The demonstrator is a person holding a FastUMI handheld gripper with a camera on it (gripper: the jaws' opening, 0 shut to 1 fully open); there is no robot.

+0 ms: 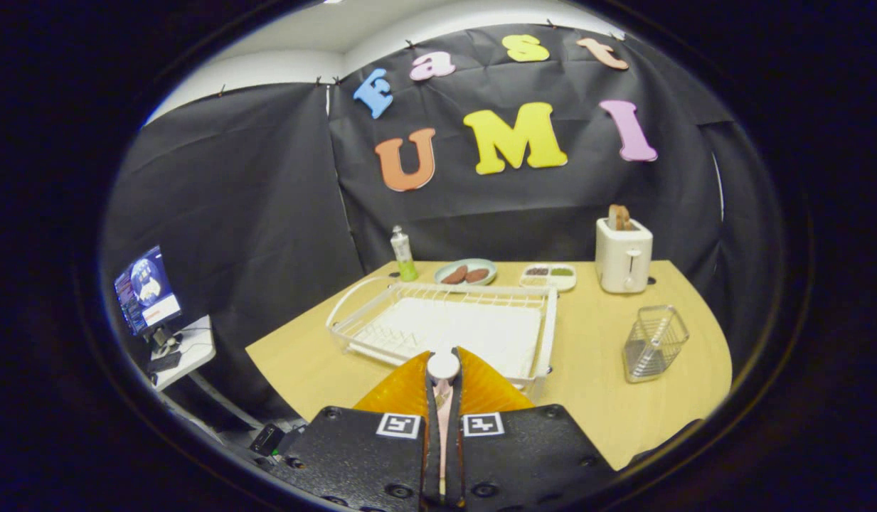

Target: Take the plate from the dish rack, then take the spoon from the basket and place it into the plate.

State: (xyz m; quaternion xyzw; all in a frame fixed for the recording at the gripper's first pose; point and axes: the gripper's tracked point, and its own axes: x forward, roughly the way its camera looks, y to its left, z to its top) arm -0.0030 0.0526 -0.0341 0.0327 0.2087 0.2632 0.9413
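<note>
held between my gripper's (443, 377) two fingers, a pale pink spoon with a round white end (443, 365) stood nearly upright, the fingers closed to a narrow slit and pressing its handle from both sides. just behind the spoon, an orange translucent ribbed plate (402, 391) fanned out to either side of the fingers, near the front edge of the light wooden table (587, 398); i could not tell whether the spoon touched it. beyond the plate lay a white wire dish rack (449, 323) on a white tray, its near corner just beside the plate's rim. to the right of the rack, well apart from it, stood a clear wire basket (654, 343). at the far side of the table i saw a small bottle with a green base (402, 254), a pale green dish holding two brown pieces (466, 272), a white divided tray with dark and green fillings (549, 276) and a cream toaster with a slice of toast in its slot (624, 256). off the table to the left, a lit monitor (146, 290) stood on a white side stand (185, 352).
</note>
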